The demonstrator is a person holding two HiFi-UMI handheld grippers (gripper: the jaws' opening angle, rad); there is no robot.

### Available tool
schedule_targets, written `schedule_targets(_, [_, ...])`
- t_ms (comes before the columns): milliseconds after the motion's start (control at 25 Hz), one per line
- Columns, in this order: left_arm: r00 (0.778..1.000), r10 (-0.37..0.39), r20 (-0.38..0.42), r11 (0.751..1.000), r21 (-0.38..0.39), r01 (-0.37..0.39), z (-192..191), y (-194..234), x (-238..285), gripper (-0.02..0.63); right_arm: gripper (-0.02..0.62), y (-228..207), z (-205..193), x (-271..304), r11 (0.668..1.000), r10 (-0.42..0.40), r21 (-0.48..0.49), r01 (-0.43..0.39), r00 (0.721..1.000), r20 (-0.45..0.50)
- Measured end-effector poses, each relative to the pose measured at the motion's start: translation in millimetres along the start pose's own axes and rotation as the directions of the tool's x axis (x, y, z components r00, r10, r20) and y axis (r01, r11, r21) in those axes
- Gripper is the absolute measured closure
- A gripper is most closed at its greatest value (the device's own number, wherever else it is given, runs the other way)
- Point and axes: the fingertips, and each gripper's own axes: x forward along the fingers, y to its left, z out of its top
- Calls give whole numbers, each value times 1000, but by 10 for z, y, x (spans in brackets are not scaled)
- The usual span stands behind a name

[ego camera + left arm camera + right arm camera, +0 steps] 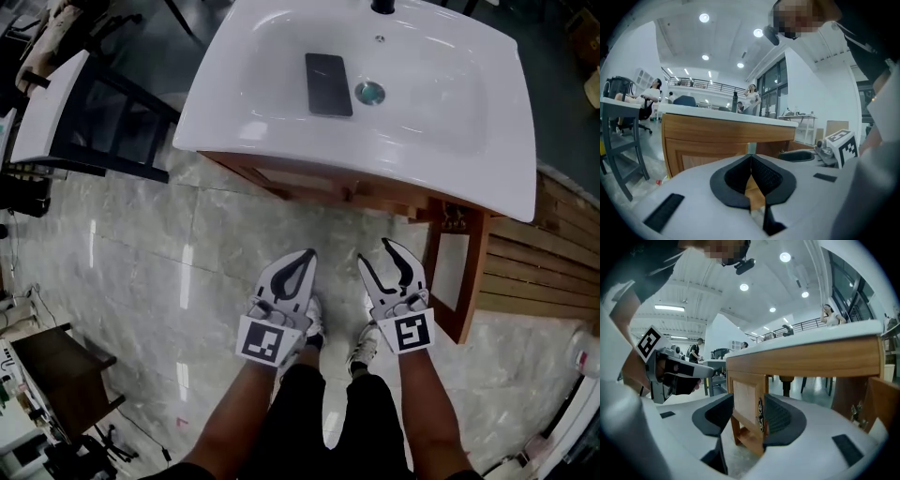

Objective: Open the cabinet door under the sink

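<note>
A white sink (281,122) tops a wooden cabinet (309,183). At the cabinet's right end a wooden door (454,272) stands swung out. My left gripper (307,255) is over the floor in front of the cabinet with its jaws shut and empty. The left gripper view shows that gripper (751,158) facing the cabinet front (708,147). My right gripper (378,253) hangs open beside it, left of the swung door. In the right gripper view a door panel (746,404) with a dark metal handle (760,414) shows in the gap of that gripper (749,403). The pads do not press on it.
A black phone (328,84) lies in the basin beside the drain (369,93). A dark chair with a white top (56,103) stands to the left. Wooden planks (553,258) lie at the right and a dark stool (56,366) at the lower left. The floor is grey marble.
</note>
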Motion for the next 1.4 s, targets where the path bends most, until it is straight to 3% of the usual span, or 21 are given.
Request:
schedule_targets(120, [1000,0,-18,1000,9,0,-224,164,104,583,315,-36,-215,269,999,40,37,-39,999,-10])
schedule_targets(400, [998,50,-43,999,-17,-51,-574,502,331,583,228,-161,-651,772,995,100,20,-99,993,-67])
schedule_targets(680, [997,31,-73,999,-20,-33,-783,600,445,583,173,-270,-843,1190,988,147,55,-144,986,-72])
schedule_targets(920, [996,25,-84,999,-27,-27,-890,728,423,583,158,-209,-1016,1488,981,194,41,-190,975,-105])
schedule_targets(1400, [995,41,-91,998,-35,-44,-1017,888,285,583,160,-132,-1083,1650,977,212,15,-211,968,-132])
